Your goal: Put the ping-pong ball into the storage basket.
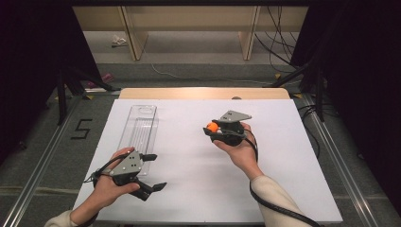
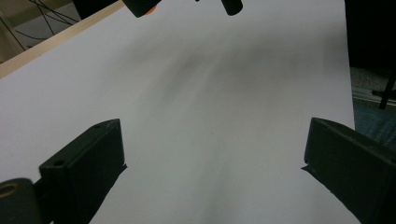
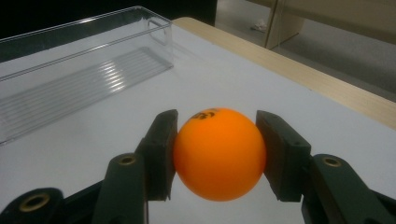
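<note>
We have the orange ball [image 3: 219, 153] clamped between the jaws of our right hand-held gripper [image 1: 213, 127], raised over the middle of the white surface [image 1: 198, 189], to the right of the clear plastic tray [image 1: 138, 127]. Our left hand-held gripper [image 1: 153, 171] rests low near the tray's near end, jaws spread wide with nothing between them. We judge the carry step to be in hand: the ball is picked and not yet placed. The next move, as we read it, calls for swinging the right hand leftward over the tray, lowering inside its walls, then easing the jaws apart gently so the ball does not roll or bounce out.
</note>
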Demonstrator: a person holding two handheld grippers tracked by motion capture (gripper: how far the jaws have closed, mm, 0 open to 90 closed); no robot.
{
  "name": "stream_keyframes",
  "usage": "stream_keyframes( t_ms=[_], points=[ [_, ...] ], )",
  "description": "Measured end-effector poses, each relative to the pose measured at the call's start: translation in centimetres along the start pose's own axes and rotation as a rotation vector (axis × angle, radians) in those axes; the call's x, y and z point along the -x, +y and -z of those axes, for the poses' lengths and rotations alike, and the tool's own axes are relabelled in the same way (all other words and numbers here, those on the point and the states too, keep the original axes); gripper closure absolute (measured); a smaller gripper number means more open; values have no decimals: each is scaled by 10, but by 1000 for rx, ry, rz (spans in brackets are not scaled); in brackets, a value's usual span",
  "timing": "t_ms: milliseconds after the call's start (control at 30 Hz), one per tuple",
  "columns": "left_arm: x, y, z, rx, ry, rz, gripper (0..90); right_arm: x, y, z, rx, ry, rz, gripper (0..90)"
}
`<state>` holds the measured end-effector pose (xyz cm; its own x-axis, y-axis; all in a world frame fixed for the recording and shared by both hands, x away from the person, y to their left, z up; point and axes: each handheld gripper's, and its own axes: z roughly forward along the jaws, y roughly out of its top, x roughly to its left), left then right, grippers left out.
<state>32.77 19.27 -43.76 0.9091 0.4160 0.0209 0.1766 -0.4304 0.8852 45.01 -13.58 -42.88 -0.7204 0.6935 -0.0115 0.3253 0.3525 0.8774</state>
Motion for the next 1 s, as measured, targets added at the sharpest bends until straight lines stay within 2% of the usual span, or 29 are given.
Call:
stream_keyframes(
  t_ms=[1000],
  points=[
    [0,0,0,0,-2,-2,46,-6,4,-5,3,15,10,515]
  ],
)
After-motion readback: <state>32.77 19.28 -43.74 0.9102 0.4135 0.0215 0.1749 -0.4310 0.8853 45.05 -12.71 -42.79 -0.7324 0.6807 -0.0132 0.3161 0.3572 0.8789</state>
